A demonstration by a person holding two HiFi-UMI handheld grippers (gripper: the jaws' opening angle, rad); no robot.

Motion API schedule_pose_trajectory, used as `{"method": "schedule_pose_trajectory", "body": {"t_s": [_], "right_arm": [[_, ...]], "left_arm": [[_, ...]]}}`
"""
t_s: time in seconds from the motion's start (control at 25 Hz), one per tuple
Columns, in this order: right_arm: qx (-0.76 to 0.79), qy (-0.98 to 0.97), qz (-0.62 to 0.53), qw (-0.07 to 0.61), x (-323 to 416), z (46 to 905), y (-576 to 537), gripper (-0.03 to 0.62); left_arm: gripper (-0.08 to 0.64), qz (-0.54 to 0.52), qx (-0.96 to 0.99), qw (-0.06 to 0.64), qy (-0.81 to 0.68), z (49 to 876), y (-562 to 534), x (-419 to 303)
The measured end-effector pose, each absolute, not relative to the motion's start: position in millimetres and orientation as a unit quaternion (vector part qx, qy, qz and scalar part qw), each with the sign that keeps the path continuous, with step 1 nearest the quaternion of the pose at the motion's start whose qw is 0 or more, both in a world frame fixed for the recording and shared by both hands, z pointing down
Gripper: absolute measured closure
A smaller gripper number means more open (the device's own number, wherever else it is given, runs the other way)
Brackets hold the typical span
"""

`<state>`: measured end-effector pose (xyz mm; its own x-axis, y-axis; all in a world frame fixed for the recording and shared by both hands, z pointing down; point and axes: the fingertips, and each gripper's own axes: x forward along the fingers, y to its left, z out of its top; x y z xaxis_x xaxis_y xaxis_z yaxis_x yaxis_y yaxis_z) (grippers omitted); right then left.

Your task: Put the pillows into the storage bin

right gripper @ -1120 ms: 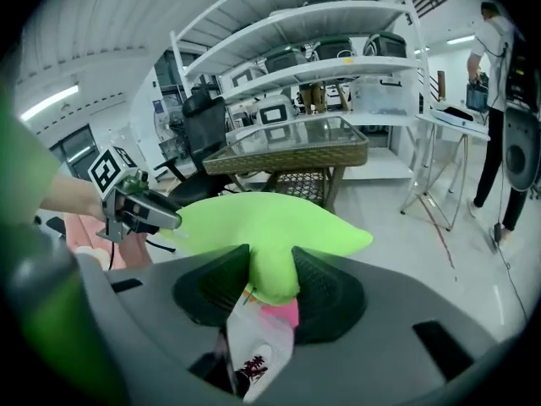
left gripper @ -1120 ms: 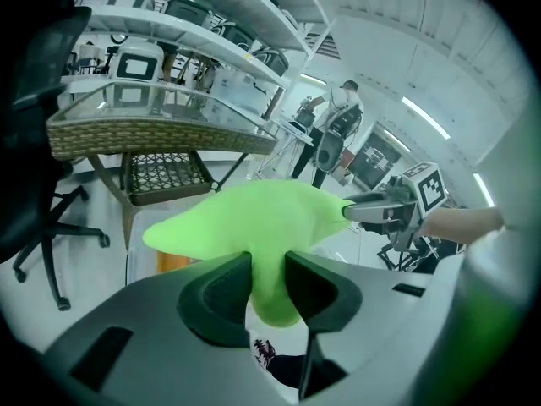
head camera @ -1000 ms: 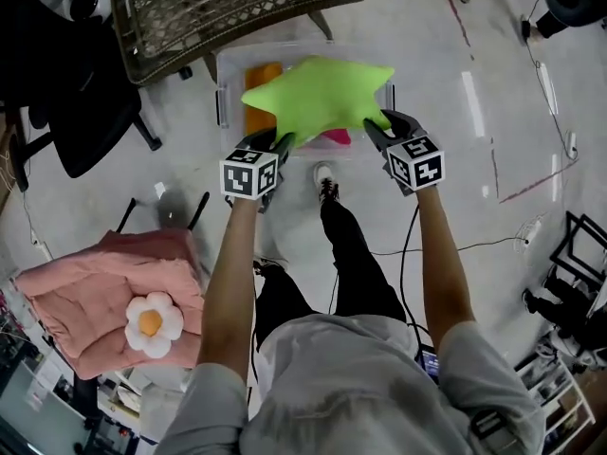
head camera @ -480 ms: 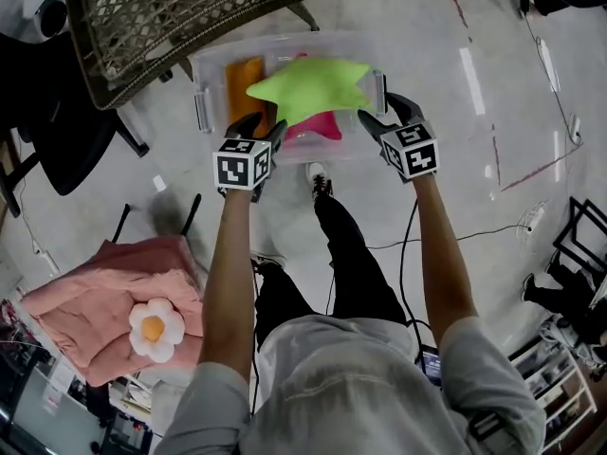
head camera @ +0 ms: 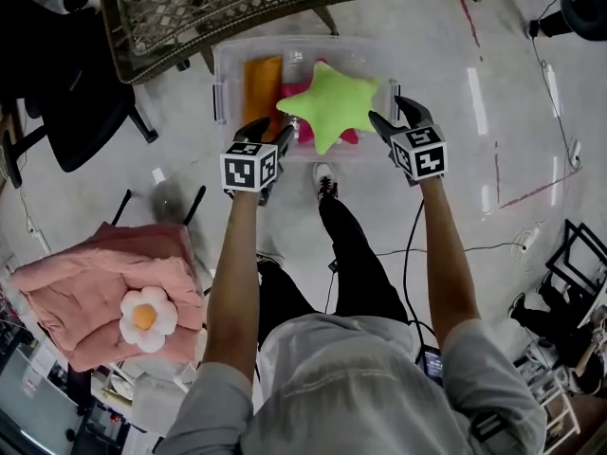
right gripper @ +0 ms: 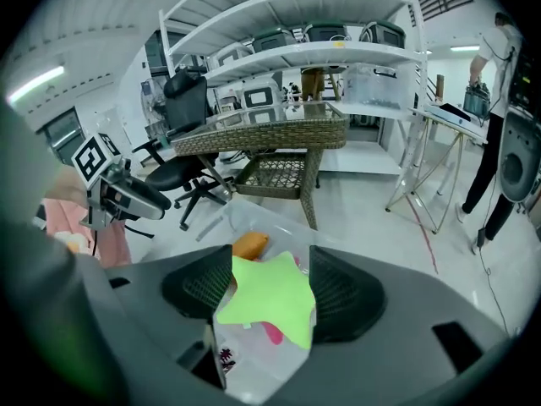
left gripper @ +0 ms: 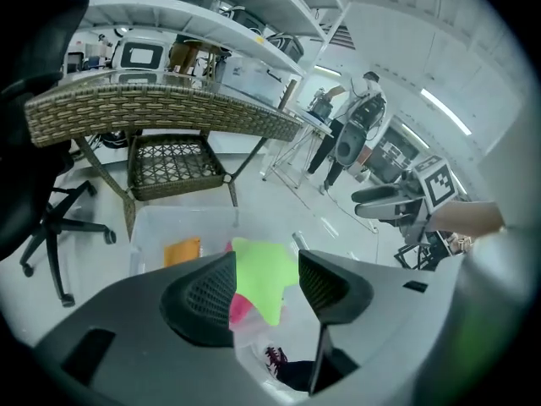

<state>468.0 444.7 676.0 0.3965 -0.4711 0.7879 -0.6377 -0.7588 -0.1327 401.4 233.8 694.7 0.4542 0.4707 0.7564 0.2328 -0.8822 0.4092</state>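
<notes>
While a flower-shaped pillow [head camera: 144,317] sits on a heap of pink cushions [head camera: 76,301] at far left, well apart from everything else, the action is at the clear storage bin [head camera: 224,93] on the floor ahead of the person. The left gripper [head camera: 267,133] hangs at the bin's near wall. Its jaws have just been opening and stand apart, with nothing between the pads. Inside the bin an orange pillow [head camera: 263,83] lies along the left side, with a pink pillow [head camera: 294,91] beside it. The green star pillow [head camera: 332,102] rests on top of the pink one, with one point aimed at the near rim. The right gripper [head camera: 396,119] flanks the star's other side, close to it but not pressing on it. Its jaws have also just been opening and are spread wide and empty.

The star appears to ride high on the pile rather than settle to the bottom. If either gripper catches a star point on its way back, the pillow could tip over the near wall and out onto the floor. With the bin filling, the flower pillow may also find little room and sit proud of the rim.
</notes>
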Motion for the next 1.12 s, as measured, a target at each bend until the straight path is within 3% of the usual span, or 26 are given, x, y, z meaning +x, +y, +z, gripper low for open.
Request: {"method": "schedule_pose_trajectory", "body": {"t_s": [0.44, 0.76, 1.12], "right_arm": [[0.784, -0.445, 0.393, 0.18, 430, 619, 335, 0.293], [0.738, -0.535, 0.333, 0.243, 377, 544, 221, 0.302], [0.63, -0.682, 0.249, 0.276, 246, 482, 22, 0.304]], "left_arm": [[0.314, 0.43, 0.88, 0.174, 0.105, 645, 130, 337], [0.314, 0.39, 0.898, 0.202, -0.001, 590, 20, 231], [0.314, 0.337, 0.886, 0.242, -0.205, 535, -125, 11]]}}
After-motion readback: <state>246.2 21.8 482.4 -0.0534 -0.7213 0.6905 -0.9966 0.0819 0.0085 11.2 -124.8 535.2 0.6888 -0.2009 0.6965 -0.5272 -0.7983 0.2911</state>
